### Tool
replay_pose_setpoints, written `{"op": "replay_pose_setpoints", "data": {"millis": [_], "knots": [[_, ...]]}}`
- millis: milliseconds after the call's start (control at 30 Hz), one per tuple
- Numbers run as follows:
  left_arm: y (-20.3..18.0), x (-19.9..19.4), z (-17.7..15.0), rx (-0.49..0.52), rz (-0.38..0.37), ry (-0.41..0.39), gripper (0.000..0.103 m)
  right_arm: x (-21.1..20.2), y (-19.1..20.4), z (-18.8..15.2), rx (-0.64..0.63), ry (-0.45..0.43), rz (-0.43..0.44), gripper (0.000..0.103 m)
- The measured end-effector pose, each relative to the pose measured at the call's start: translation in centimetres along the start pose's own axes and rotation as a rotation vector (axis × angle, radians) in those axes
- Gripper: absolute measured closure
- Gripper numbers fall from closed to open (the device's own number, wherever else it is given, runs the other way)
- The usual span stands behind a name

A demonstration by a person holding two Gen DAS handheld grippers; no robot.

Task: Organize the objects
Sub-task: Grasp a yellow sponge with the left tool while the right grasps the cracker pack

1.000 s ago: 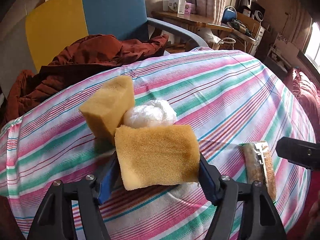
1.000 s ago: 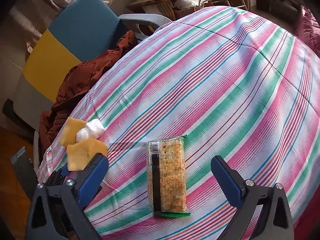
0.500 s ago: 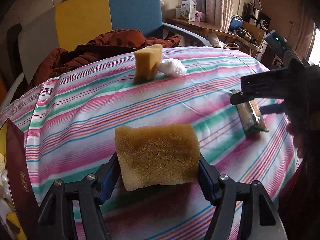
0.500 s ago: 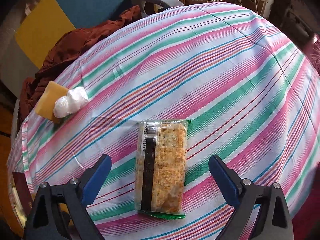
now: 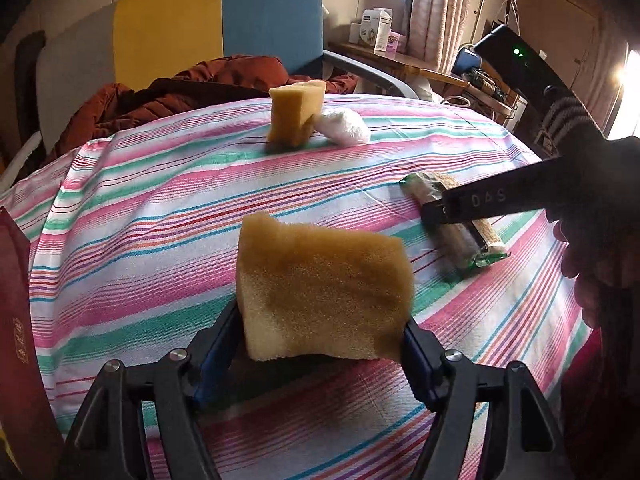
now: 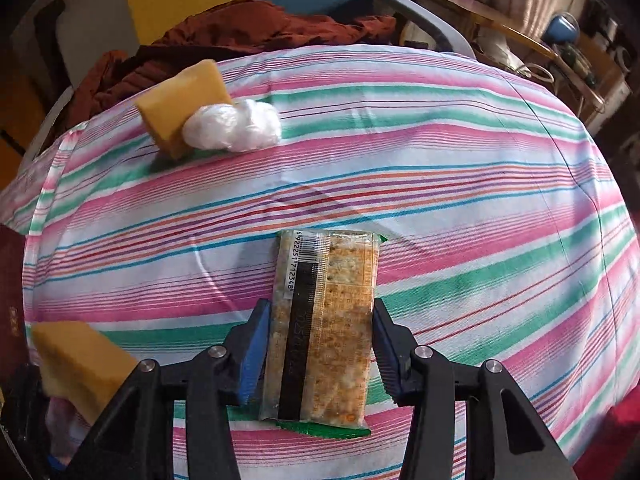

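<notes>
Right gripper [image 6: 316,354] straddling clear-wrapped rectangular cracker packet [image 6: 322,320], long axis along fingers; jaws narrowing, contact unclear. Left gripper [image 5: 322,346] clamping yellow-brown sponge block [image 5: 324,292].

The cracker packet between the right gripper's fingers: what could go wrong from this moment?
1. The right gripper clamps the cracker packet by its long sides; a harder squeeze may break the crackers.
2. The wrapper looks smooth, so the packet might slip out when lifted.
3. The left gripper squeezes the sponge only near its lower edge, so it could tip or pop free.

Yellow sponge [image 5: 324,296], pink-green striped tablecloth [image 5: 160,208]
</notes>
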State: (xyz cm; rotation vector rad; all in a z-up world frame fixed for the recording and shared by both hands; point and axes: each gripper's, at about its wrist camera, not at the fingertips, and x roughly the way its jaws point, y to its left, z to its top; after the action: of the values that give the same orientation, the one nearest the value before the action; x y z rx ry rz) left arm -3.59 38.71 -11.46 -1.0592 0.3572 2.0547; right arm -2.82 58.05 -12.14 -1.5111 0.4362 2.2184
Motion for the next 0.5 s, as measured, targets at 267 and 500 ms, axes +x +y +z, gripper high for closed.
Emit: {"op": "replay_pose_setpoints", "data": {"millis": [267, 500], "knots": [[-0.61, 0.38, -0.19, 0.032, 0.056, -0.01, 0.029, 0.44, 0.38, 0.19, -0.038, 0.005, -0.016, 0.051], [-0.5, 0.3, -0.4, 0.03, 0.051, -0.014, 0.028, 0.34, -0.4, 0.08, -0.032, 0.003, -0.021, 0.051]]}}
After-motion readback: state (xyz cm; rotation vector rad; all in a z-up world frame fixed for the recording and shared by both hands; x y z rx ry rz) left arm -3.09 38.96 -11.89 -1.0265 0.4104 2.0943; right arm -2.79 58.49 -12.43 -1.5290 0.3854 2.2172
